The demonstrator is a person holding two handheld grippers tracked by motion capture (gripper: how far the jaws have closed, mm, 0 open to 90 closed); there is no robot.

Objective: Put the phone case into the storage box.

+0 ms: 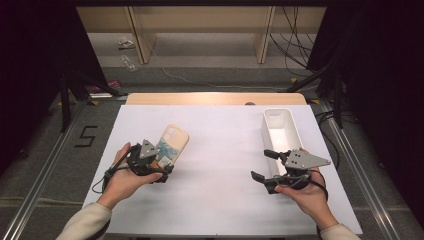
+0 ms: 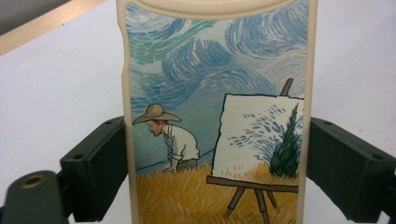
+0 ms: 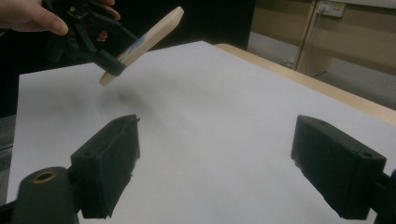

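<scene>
High view: The left gripper (image 1: 159, 167) is positioned at the left side of the white tabletop (image 1: 225, 150), held in the person's left hand (image 1: 122, 177). Its fingers are clenched on the near end of a phone case (image 1: 171, 144), a cream-edged case with a painted print. The case extends away from the person, toward the far side of the tabletop. The right gripper (image 1: 263, 172) is held in the right hand (image 1: 307, 195) at the right side of the tabletop, with its fingers spread apart and nothing between them. A white rectangular bin (image 1: 282, 132) stands just beyond the right gripper, with its long axis running away from the person.

Left gripper view: The two black fingers (image 2: 100, 168) press against the long edges of the phone case (image 2: 215, 116), one on each side. The print shows a figure in a straw hat, an easel and a swirled blue sky.

Right gripper view: The right gripper's fingers (image 3: 112, 163) stand released above bare tabletop (image 3: 215, 130). Farther off, the left gripper (image 3: 105, 58) holds the phone case (image 3: 144, 39) lifted clear of the tabletop and tilted, its free end higher. A faint shadow lies on the surface beneath it.
</scene>
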